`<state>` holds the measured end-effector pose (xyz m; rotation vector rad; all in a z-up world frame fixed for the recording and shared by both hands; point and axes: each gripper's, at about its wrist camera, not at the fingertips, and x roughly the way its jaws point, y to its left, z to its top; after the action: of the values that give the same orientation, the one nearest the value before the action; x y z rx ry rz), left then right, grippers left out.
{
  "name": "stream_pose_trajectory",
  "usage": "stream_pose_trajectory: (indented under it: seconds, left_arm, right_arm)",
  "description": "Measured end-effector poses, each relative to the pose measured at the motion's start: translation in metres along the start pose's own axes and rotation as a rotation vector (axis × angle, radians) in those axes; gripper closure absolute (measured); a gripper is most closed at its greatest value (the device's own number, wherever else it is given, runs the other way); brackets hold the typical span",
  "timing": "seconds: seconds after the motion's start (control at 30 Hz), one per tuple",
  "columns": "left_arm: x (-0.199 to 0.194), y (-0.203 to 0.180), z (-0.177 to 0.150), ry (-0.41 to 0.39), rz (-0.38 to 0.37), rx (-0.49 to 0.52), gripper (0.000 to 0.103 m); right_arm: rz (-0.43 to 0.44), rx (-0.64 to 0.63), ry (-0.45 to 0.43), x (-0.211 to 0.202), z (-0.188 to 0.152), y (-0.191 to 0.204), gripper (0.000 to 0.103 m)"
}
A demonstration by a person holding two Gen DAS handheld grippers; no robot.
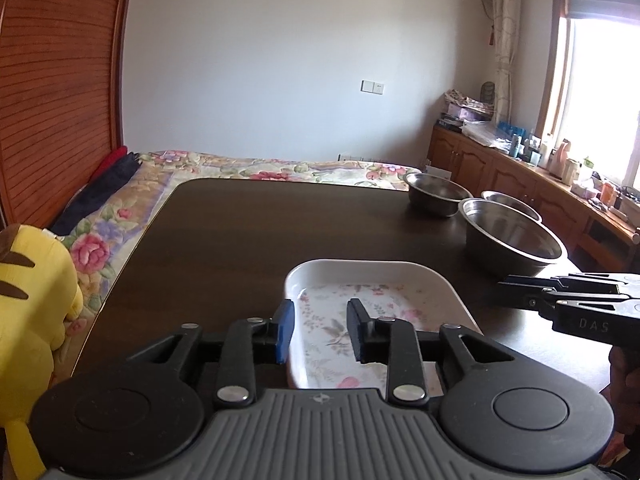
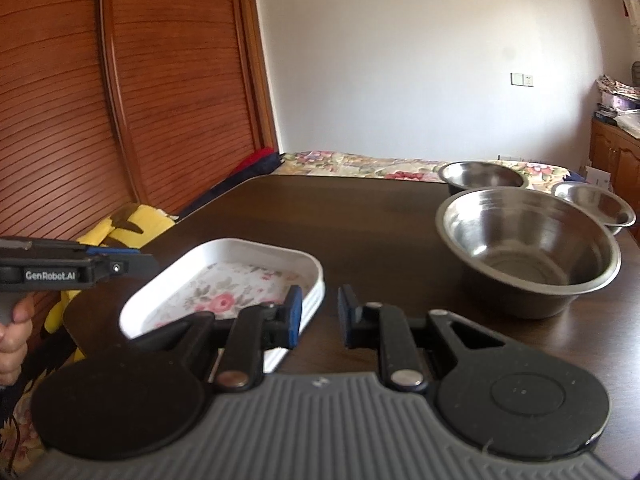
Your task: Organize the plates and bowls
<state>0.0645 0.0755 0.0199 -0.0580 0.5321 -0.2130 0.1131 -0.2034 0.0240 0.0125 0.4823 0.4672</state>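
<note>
1. Plate first: the white floral plate (image 1: 372, 312) sits at the near edge of the dark counter (image 1: 248, 232), and the left tongs (image 1: 320, 330) hang right over its left rim, spread, one blue pad outside the rim and one black pad above the flowers, pinching nothing.
2. Over in the right wrist view, the right tongs (image 2: 318, 316) are spread too, empty, straddling the plate's right-hand rim (image 2: 312, 280); whether a pad touches the rim, I cannot tell.
3. My read: this is the approach to the plate, nothing lifted yet. The next move calls for one pair to settle over a rim and press together on it, keeping the shallow dish level.
4. Writing now. The side of the left tool reads "GenRobot.AI" in the right wrist view, with a hand (image 2: 14, 316) wrapped on its grip. The side of the right tool shows "DAS" in the left wrist view.
5. Further out on the right, the big steel bowl (image 2: 528, 248) stands upright and empty, near the plate but apart from it.
6. Behind it, two smaller steel bowls: one at the far edge (image 2: 480, 174), one off to the right (image 2: 596, 202). All three are unstacked, so the nesting looks still to be done.
7. Beyond the counter lies a bed with a floral quilt (image 1: 280, 168).
</note>
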Motion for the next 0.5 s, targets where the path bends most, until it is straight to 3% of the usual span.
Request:
stream_pose_trajectory:
  seconds: [0.3, 0.5]
  left_arm:
    - [0.003, -0.021, 0.006, -0.010, -0.039, 0.041, 0.063]
    - [0.008, -0.037, 0.010, -0.015, -0.061, 0.066, 0.053]
  right_arm:
    - [-0.045, 0.016, -0.046, -0.021, 0.005, -0.023, 0.082]
    - [-0.072, 0.036, -0.078, -0.034, 0.007, -0.039, 0.082]
